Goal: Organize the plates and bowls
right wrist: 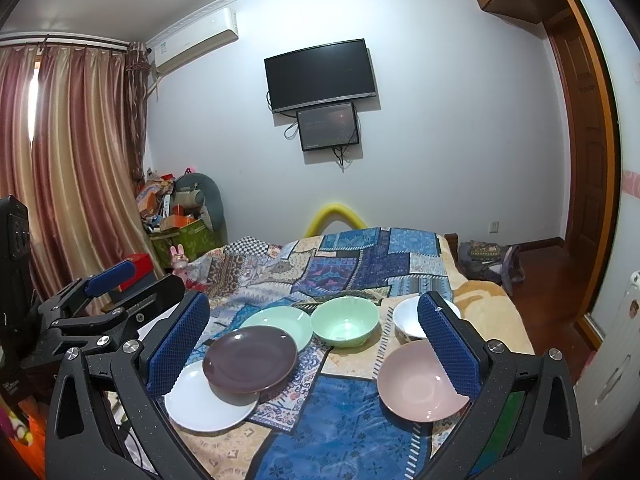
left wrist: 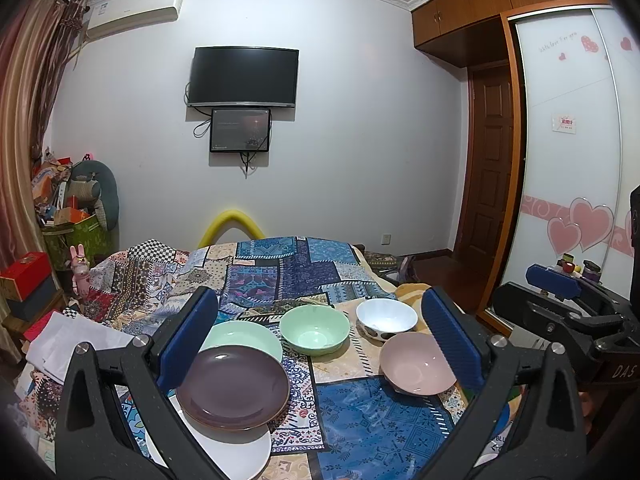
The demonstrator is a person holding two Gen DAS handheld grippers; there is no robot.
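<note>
**Crockery still scattered, both grippers empty**

Patchwork cloth (right wrist: pixel 348 420) covers the bed where all the crockery sits, with a dark television (right wrist: pixel 322 74) on the far wall. Little sorting looks done. Three plates overlap loosely: a purple plate (right wrist: pixel 250 360) rests partly on a white plate (right wrist: pixel 200 404) toward 7 o'clock of it and against a green plate (right wrist: pixel 280 320) toward 1 o'clock. That is a sprawl, not a neat stack. Three bowls stand apart: a green bowl (right wrist: pixel 345 326) at centre, a white bowl (right wrist: pixel 406 322) at its 3 o'clock, and a pink bowl (right wrist: pixel 420 380) nearer, toward 5 o'clock. Nesting the bowls and squaring the plates seems to remain.

From its own camera, the right gripper (right wrist: pixel 316 356) has its jaws spread wide and holds nothing; the purple plate lies just inside its left finger, the pink bowl under its right finger. From its own camera, the left gripper (left wrist: pixel 320 344) likewise gapes empty, the purple plate (left wrist: pixel 232 386) by its left finger, the pink bowl (left wrist: pixel 416 364) by its right.
</note>
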